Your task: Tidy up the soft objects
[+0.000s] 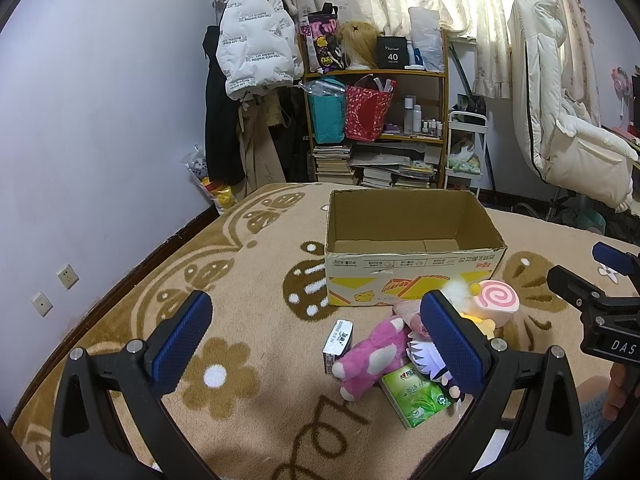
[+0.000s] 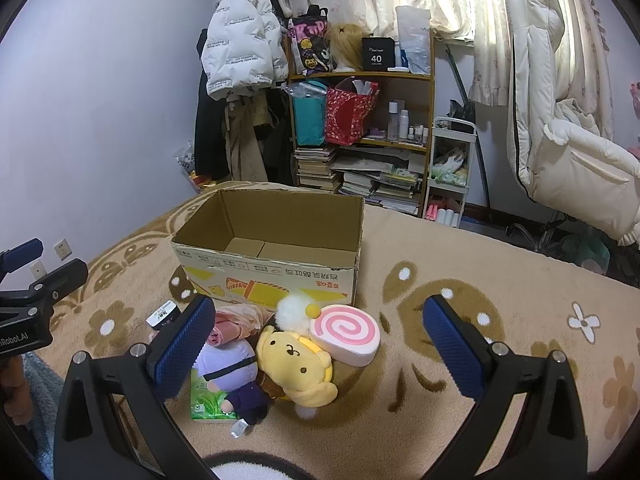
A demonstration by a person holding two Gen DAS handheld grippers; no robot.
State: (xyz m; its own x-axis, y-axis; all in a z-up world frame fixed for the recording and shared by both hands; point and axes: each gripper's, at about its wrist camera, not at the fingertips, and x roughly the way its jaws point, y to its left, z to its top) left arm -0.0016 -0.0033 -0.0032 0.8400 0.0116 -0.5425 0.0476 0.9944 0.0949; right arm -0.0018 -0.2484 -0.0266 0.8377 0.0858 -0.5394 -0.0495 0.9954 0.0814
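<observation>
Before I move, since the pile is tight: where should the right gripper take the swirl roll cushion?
Grip the swirl roll cushion across its flat pink-swirl face and back, coming from above on its free right side. It lies tilted at the pile's right edge, the yellow dog plush pressed against its left.

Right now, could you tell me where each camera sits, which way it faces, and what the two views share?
Left wrist: on the left gripper, facing the open brown cardboard box; its blue-padded fingers and the right gripper show.
Right wrist: on the right gripper, facing the box; the left gripper shows.
Shared: box, pink-swirl roll cushion, green tissue pack.
</observation>
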